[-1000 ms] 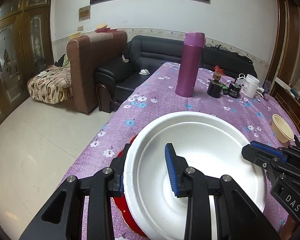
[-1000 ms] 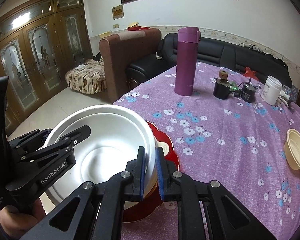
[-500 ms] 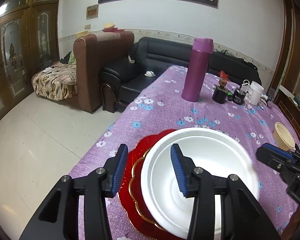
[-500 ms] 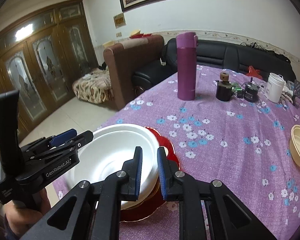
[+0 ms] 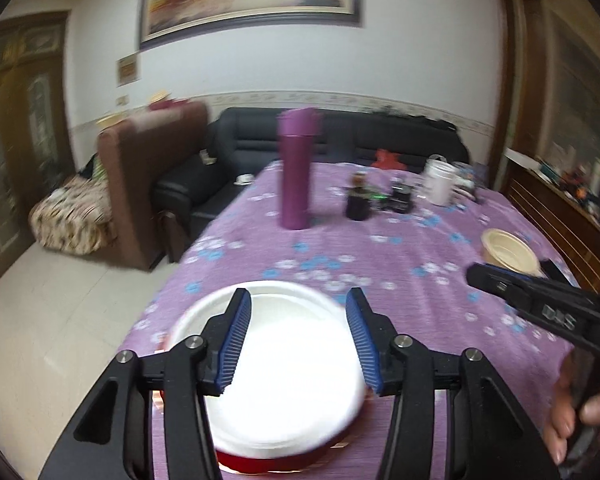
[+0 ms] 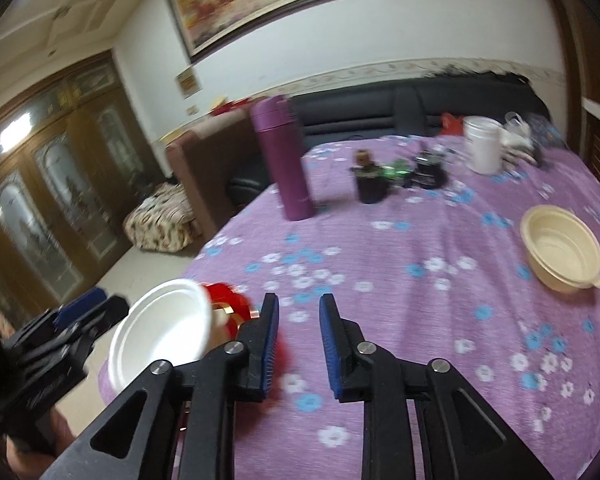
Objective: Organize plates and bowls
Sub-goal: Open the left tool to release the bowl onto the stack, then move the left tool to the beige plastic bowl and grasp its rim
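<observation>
White bowl (image 5: 288, 364) sits on the red plate (image 5: 260, 462) at the table's near edge, about 6 o'clock in the left wrist view; in the right wrist view the same stack lies at about 8 o'clock. By my reading this part of the job is done: bowl is nested on plate and nothing grips it. What looks left is the cream bowl (image 6: 560, 248), alone on the purple flowered tablecloth (image 6: 400, 280) at about 2 o'clock in the right wrist view, well apart from the stack; it likely needs gathering in. A purple flask (image 5: 298, 172), a dark jar (image 6: 370, 184) and a white cup (image 6: 484, 146) stand toward 12 o'clock, outside the task as far as I can judge. Left gripper (image 5: 298, 340): jaws opening, blue pads standing moderately apart, framing the white bowl from above but clear of its rim; nothing is held. Right gripper (image 6: 299, 346): jaws opening too, a narrower gap, only tablecloth showing between the pads, nothing gripped, and the stack lies off to its left. Both views are motion-blurred, so fine contact at the bowl's rim is hard to confirm.
</observation>
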Available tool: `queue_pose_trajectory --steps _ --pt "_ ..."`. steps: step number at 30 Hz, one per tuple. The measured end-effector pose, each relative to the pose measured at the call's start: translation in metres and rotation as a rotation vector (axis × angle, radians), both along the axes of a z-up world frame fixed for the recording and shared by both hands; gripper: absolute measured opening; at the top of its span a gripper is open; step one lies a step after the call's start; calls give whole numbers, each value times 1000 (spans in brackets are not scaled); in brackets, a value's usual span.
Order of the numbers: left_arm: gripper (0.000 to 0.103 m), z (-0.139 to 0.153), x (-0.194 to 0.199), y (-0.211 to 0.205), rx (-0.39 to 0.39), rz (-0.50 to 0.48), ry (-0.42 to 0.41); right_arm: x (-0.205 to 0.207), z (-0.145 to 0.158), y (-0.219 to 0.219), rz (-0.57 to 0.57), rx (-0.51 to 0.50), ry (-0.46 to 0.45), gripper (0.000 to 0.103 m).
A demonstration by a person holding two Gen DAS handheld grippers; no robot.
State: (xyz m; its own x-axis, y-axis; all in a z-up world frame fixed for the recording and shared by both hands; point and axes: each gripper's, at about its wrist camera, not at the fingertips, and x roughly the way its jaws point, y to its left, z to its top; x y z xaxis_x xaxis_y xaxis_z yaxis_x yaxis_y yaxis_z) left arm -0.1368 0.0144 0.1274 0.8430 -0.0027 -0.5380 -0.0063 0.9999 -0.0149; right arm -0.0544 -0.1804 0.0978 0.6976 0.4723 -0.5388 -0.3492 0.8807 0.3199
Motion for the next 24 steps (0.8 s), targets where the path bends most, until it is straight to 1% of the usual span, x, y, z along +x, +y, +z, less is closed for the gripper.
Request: queue_pose_trajectory --steps 3,6,11,13,15,17,19,20,22,24 --pt "49 -3 6 -41 30 -86 13 9 -8 -35 -69 30 32 24" --pt "50 -12 16 -75 45 -162 46 17 -15 -70 -138 61 62 24" --pt "50 -46 50 -137 54 -303 152 30 -29 -144 -281 132 133 24" --pt "50 -64 70 -163 76 -347 209 35 -32 -173 -339 156 163 24" --pt "50 -80 91 -187 103 -387 246 41 -34 -199 -392 171 187 24" --pt "50 -98 116 -206 141 -395 283 48 -35 -221 -440 182 221 24" --pt "50 -111 137 -217 158 -382 302 58 -40 -242 -479 216 264 24" --pt "50 -118 147 -220 160 -365 298 63 -43 -255 -498 243 281 24" --pt "50 -130 158 -219 149 -345 309 72 -48 -269 -530 245 304 24" --pt "50 -137 161 -218 147 -364 321 87 -56 -283 -566 236 335 23"
